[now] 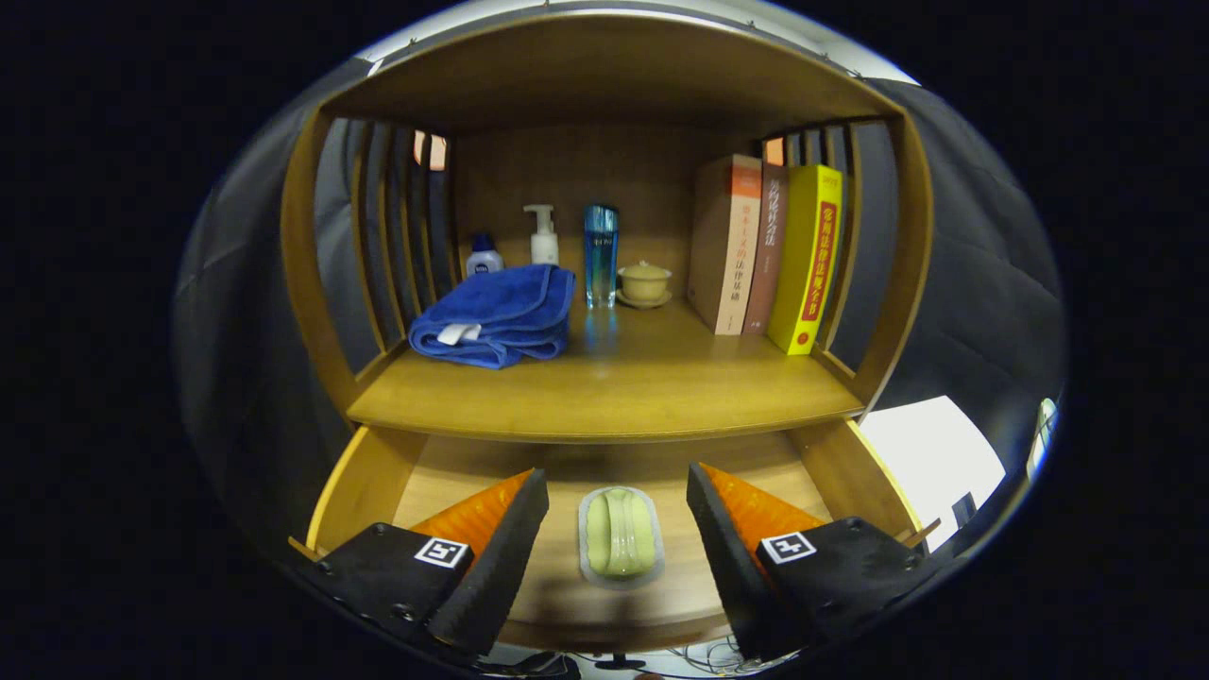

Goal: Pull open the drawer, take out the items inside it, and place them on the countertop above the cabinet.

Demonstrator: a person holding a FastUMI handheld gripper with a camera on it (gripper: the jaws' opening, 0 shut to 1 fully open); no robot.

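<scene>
We see a wooden cabinet (312, 283) whose table (604, 387) carries a folded blue towel (496, 316), three upright books (765, 250) and bottles (601, 255). Below it, the wooden drawer (364, 482) stands pulled open. Our gripper (619, 529) is spread wide, touching nothing; a pale green soap dish (620, 535) lies between its fingers.

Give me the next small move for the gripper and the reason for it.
Probably lower the open gripper straight down around the green soap dish and close on it. The drawer is already pulled open, the dish lies between the fingers untouched, and bare countertop lies in front of the blue towel.
</scene>
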